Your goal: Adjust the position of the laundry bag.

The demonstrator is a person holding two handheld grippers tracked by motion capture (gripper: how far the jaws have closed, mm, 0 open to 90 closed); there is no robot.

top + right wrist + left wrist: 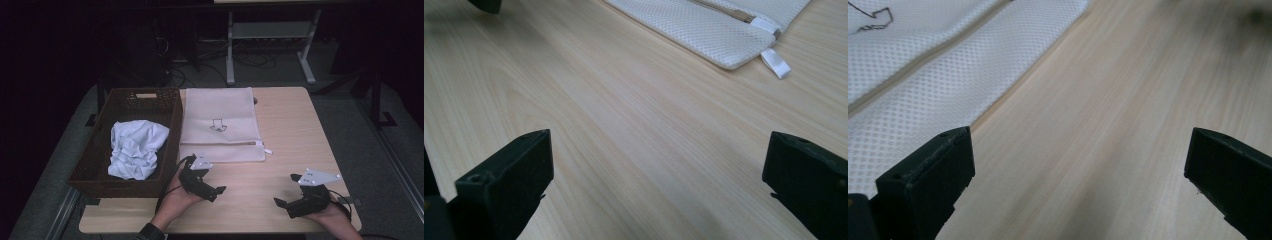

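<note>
Resting on the pale surface (285,125), beside the basket (100,170) of crumpled cloth (134,149), the mesh bag (220,125) lies zipped. Both the left gripper (212,187) and right gripper (286,190) gape empty; approach low, pinching the zipper tab (775,63) squarely.

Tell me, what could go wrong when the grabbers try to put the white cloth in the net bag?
1. The mesh laundry bag lies flat and its zipper looks shut, so the open left gripper might pinch both layers together.
2. The crumpled white cloth sits deep in the brown basket; it could snag on the rim.
3. The loose bag may slide on the smooth table.
</note>
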